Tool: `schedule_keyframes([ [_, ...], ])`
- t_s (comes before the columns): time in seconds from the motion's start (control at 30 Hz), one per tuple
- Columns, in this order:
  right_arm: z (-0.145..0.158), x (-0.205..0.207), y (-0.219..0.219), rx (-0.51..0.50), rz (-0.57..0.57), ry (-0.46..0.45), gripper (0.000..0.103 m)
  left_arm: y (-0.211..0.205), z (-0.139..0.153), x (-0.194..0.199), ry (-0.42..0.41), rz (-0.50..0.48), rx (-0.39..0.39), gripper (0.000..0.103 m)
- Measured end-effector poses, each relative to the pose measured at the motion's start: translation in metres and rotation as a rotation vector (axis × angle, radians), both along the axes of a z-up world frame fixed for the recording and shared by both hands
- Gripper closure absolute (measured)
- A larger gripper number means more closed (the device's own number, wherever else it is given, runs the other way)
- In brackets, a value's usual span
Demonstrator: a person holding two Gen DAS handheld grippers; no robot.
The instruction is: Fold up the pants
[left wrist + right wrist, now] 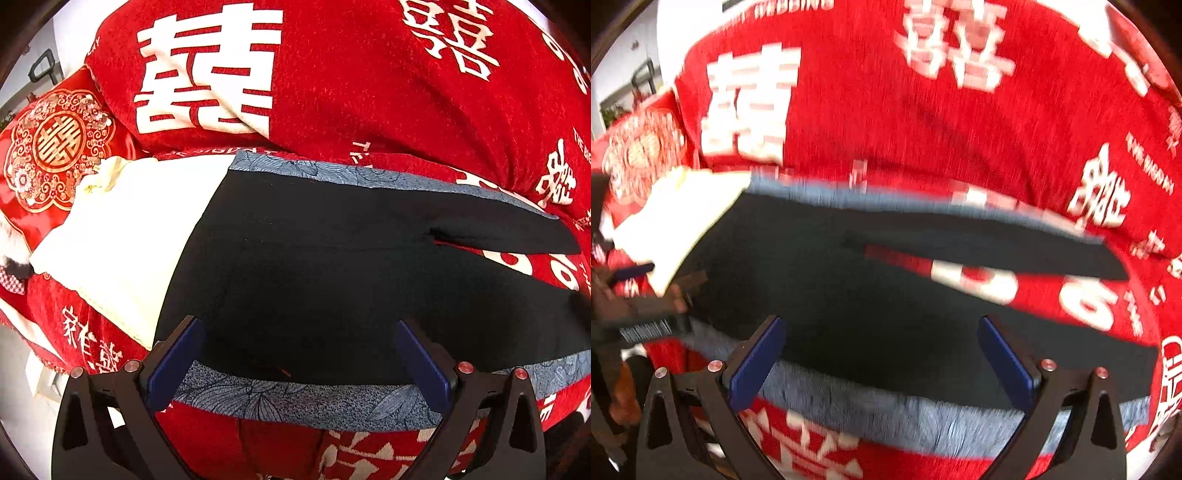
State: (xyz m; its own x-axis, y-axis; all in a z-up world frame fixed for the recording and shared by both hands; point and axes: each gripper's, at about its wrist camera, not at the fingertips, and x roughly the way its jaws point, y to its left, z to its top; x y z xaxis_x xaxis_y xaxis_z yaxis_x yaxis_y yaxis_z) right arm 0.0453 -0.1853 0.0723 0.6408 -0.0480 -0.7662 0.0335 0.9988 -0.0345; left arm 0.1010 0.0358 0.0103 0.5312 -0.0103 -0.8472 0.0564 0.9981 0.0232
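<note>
The pants point(314, 266) (black, blue-grey bands) lie flat on the red blanket point(369, 92). Left gripper point(299, 354) and right gripper point(882, 350) both hover spread apart, holding nothing.

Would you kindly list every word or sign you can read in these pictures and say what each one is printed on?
"囍": large white double-happiness signs woven across the red blanket.
"囍": gold sign in the round emblem on the red cushion.
"THE BIG DAY": small white lettering on the blanket, cut off at the right edge and only partly legible.
Other small white lettering on the blanket: too blurred or folded to read.
The black pants and cream cloth: no text.
</note>
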Motion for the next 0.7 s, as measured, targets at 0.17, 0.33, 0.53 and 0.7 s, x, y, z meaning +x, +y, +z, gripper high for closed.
schedule_keyframes([
  [0.17, -0.014, 0.029, 0.01, -0.007, 0.224, 0.013, 0.0, 0.004, -0.016, 0.012, 0.038, 0.01, -0.001, 0.0],
  [0.33, -0.037, 0.079, 0.005, -0.045, 0.244, 0.163, 0.0, 0.007, -0.033, 0.028, 0.079, 0.018, -0.01, 0.0],
  [0.53, -0.04, 0.134, 0.001, 0.01, 0.276, 0.149, 0.0, 0.004, -0.048, 0.05, 0.11, 0.031, -0.006, 0.0],
  [0.7, -0.058, 0.17, 0.002, 0.002, 0.337, 0.201, 0.0, -0.001, -0.056, 0.066, 0.13, 0.022, 0.006, 0.0],
])
